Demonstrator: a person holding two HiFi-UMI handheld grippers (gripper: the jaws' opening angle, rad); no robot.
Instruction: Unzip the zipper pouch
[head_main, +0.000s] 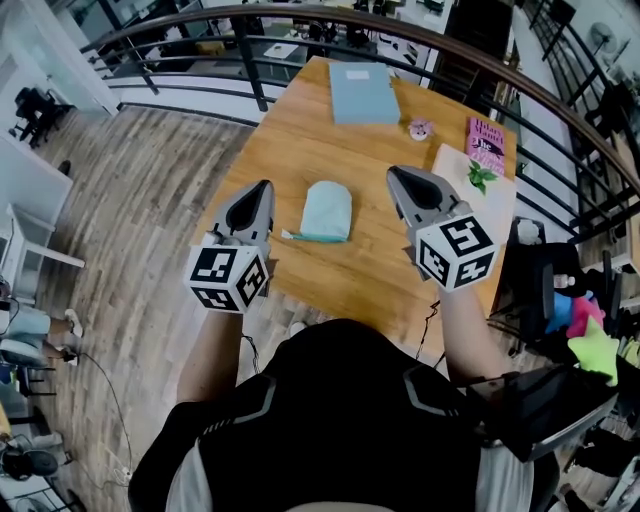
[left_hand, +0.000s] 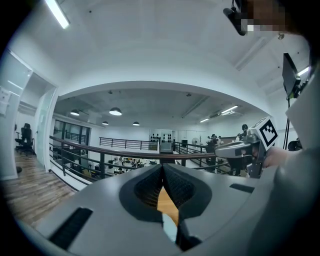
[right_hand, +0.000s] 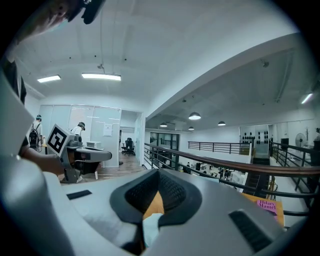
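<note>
The zipper pouch (head_main: 326, 211) is pale teal and lies flat on the wooden table (head_main: 300, 140), its zipper edge toward me with a small pull at the left end. My left gripper (head_main: 265, 186) hovers just left of it, jaws shut and empty. My right gripper (head_main: 393, 172) hovers just right of it, also shut with nothing held. Neither touches the pouch. In the left gripper view the jaws (left_hand: 162, 167) meet, and a sliver of pouch (left_hand: 170, 229) shows below them. The right gripper view likewise shows closed jaws (right_hand: 159, 172) over a pale strip of pouch (right_hand: 150, 226).
A light blue folder (head_main: 362, 93) lies at the table's far end. A small pink object (head_main: 420, 128), a pink book (head_main: 487, 143) and a white sheet with a green sprig (head_main: 480, 178) sit at the right. A dark railing (head_main: 250, 60) runs behind the table.
</note>
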